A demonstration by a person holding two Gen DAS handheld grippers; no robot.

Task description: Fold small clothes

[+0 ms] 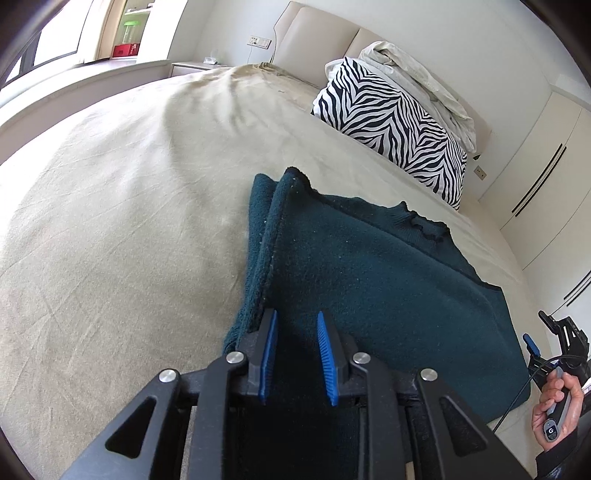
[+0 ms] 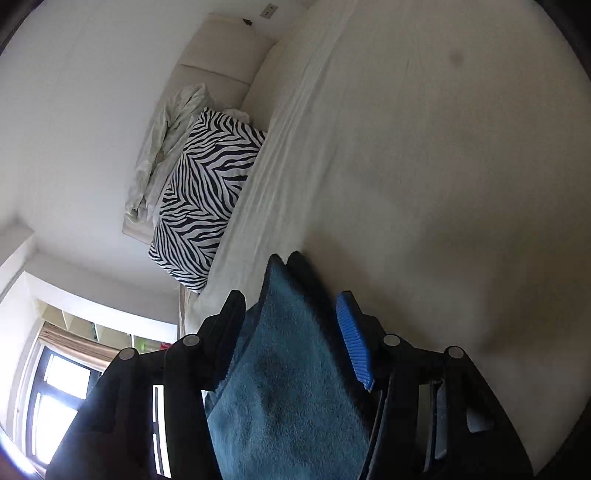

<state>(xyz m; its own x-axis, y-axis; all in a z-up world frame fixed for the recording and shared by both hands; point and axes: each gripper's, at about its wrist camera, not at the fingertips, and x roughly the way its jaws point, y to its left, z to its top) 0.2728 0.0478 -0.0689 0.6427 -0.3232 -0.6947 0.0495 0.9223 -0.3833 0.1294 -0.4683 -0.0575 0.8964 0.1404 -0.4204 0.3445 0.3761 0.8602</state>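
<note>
A dark teal knit sweater (image 1: 376, 273) lies on the beige bed (image 1: 122, 221), its left side folded over along a thick edge. My left gripper (image 1: 295, 321) is open just above the sweater's near edge, with nothing between its blue pads. The right gripper (image 1: 535, 343) shows at the far right edge of the left wrist view, in a hand. In the right wrist view my right gripper (image 2: 291, 306) is tilted steeply, its jaws apart, and a fold of the teal sweater (image 2: 284, 387) lies between them, touching neither pad visibly.
A zebra-print pillow (image 1: 399, 125) and a crumpled white duvet (image 1: 417, 74) lie against the padded headboard (image 1: 317, 33). White wardrobe doors (image 1: 546, 155) stand to the right. A window and nightstand are at the far left.
</note>
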